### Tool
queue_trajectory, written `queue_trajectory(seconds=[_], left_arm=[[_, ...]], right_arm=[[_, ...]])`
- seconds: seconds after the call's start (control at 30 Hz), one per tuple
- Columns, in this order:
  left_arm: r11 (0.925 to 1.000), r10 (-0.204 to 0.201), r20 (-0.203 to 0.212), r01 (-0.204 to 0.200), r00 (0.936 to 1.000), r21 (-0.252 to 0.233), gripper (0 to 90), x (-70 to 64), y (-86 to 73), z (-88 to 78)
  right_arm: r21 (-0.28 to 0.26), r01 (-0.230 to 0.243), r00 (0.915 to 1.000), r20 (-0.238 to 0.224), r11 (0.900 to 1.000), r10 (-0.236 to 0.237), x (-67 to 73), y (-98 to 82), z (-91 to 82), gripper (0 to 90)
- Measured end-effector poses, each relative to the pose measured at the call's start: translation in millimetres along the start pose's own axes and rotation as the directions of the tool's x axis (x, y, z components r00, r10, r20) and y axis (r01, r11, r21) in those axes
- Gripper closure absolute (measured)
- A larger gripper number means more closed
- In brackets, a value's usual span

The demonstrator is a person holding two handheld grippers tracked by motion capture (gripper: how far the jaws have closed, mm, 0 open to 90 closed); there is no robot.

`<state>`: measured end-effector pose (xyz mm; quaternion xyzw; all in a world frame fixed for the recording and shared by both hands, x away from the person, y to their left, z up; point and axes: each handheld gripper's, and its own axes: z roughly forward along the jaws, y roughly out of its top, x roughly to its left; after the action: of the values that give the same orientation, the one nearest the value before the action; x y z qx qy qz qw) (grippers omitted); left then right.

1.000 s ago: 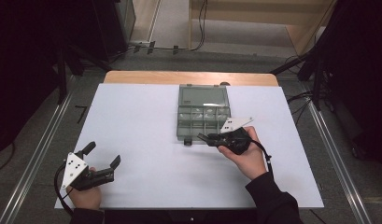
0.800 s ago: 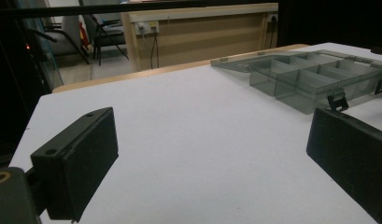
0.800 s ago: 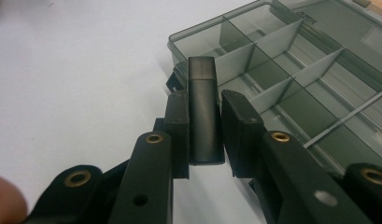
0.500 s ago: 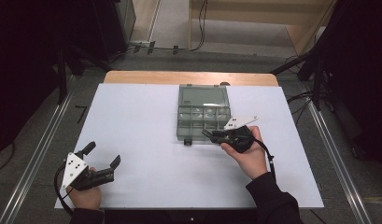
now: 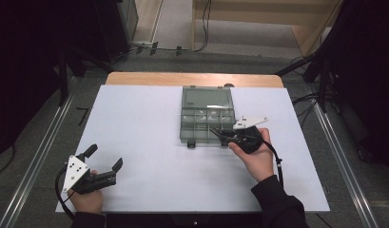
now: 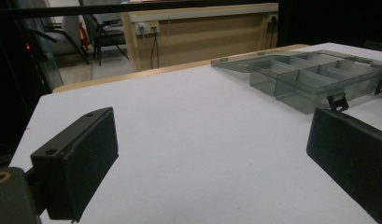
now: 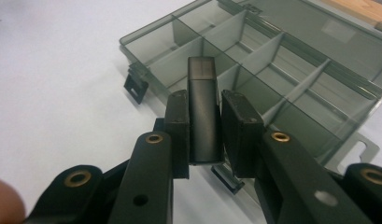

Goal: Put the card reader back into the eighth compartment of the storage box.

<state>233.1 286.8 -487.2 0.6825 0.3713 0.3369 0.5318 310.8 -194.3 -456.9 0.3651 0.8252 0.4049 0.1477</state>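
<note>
- Holding a small dark block [image 7: 205, 109], the right gripper [image 5: 221, 135] has its jaws pinched on the block's two long sides; seen in the right gripper view, the block stands up past the jaw tips toward 12 o'clock.
- Block's far end hangs over the near row of compartments of the plastic box [image 7: 291, 70]; whether it touches a divider cannot be told.
- Plastic box [image 5: 206, 116]: smoky, see-through, lid laid open flat at its 12 o'clock side, two black latches [image 5: 191, 143] on its near edge. Compartments look empty in the high view.
- Right hand [image 5: 255, 156] sits at 5 o'clock from the box, gripper tips reaching the box's near right corner.
- Left gripper [image 5: 105, 163]: jaws spread wide, nothing between them, resting low near the table [image 5: 135, 118] at its 7 o'clock corner, well apart from the box.
- Left gripper view: box [image 6: 310, 77] lies at 2 o'clock, beyond the far jaw; white tabletop between the jaws.
- Left hand [image 5: 87, 199] grips the tool from the table's near edge.
</note>
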Motion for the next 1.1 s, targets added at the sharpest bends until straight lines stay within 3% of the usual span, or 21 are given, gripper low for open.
queue_trajectory(seconds=[0.33,0.63,1.1], left_arm=[[1.0000,0.000,0.000,0.000,1.0000,-0.001,2.3,0.1,0.0,0.0],[1.0000,0.002,-0.001,-0.002,1.0000,0.000,2.2,0.0,0.0,0.0],[1.0000,0.001,0.000,-0.001,1.0000,0.000,2.3,0.0,-0.1,0.1]], right_arm=[[0.000,-0.041,0.9978,0.052,0.999,0.041,-6.9,-4.0,-1.0,71.2],[0.006,-0.104,0.9888,0.108,0.995,0.103,-17.0,-9.9,-0.6,71.1],[0.007,-0.140,0.9735,0.183,0.990,0.137,-24.9,-13.8,2.5,70.5]])
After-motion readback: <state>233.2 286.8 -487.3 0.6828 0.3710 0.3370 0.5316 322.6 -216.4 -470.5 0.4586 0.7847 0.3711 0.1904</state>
